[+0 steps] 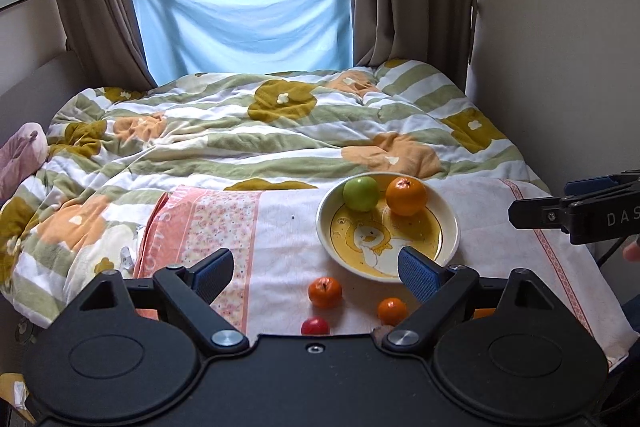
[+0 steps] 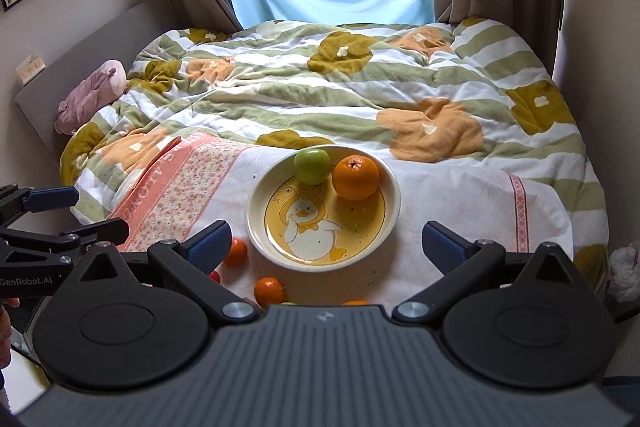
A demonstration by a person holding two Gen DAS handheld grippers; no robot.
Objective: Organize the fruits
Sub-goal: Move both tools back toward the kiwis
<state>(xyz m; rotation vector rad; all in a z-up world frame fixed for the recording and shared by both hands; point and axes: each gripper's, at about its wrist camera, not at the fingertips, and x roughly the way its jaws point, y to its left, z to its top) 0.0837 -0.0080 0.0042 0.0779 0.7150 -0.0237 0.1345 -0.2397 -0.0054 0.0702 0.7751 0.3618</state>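
On the towel [image 2: 440, 195] spread over the bed's near edge, my duck plate [image 2: 256, 227] already holds a green apple [image 2: 312, 166] and a big orange [image 2: 355, 177]. Several small fruits lie loose by its near rim, two small oranges [image 1: 325, 291] and a red one [image 1: 315, 327] among them. My left gripper [image 1: 316, 269] and right gripper [image 2: 326, 247] both gape empty.

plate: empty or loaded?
Partly loaded. The plate holds a green apple and an orange; several small fruits lie outside on the towel.
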